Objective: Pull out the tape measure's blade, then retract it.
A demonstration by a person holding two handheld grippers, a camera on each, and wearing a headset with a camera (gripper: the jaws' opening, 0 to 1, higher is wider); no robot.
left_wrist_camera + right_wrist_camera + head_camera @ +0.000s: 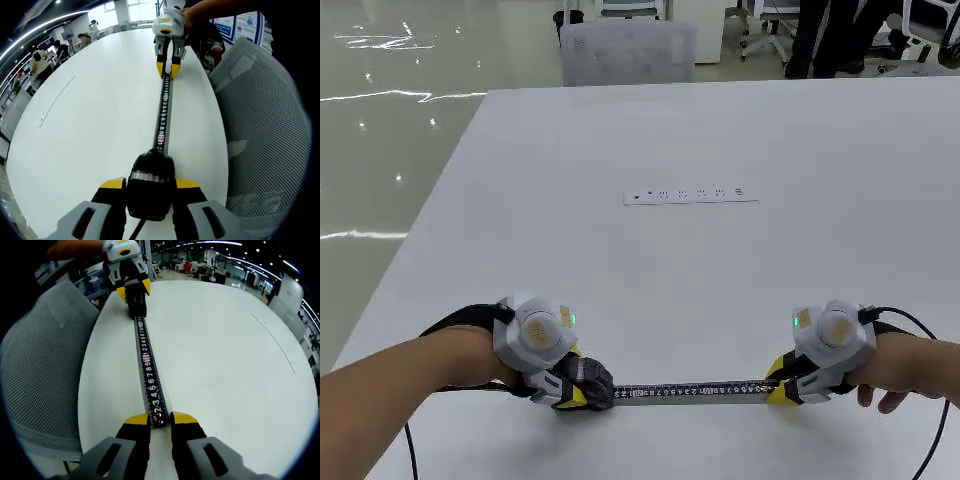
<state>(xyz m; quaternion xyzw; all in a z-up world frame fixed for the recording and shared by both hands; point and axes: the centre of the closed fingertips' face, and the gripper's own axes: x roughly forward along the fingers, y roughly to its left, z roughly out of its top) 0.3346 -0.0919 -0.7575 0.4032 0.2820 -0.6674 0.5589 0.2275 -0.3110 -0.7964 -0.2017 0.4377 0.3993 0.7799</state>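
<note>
The black tape measure case (pixel 588 383) (pixel 150 184) (pixel 136 301) sits at the table's near edge, and my left gripper (pixel 570 392) (pixel 150 184) is shut on it. Its blade (pixel 692 390) (pixel 164 110) (pixel 148 374), black with white numbers, runs flat along the white table (pixel 680 280) to the right. My right gripper (pixel 782 384) (pixel 160 418) is shut on the blade's tip. In the left gripper view the right gripper (pixel 167 71) shows at the far end of the blade; in the right gripper view the left gripper (pixel 132 290) holds the case.
A white socket strip (pixel 691 195) lies flush in the table's middle. A grey mesh chair back (pixel 265 130) (pixel 45 370) stands just off the near edge. Another chair (pixel 628 52) and people's legs (pixel 820 35) are beyond the far edge.
</note>
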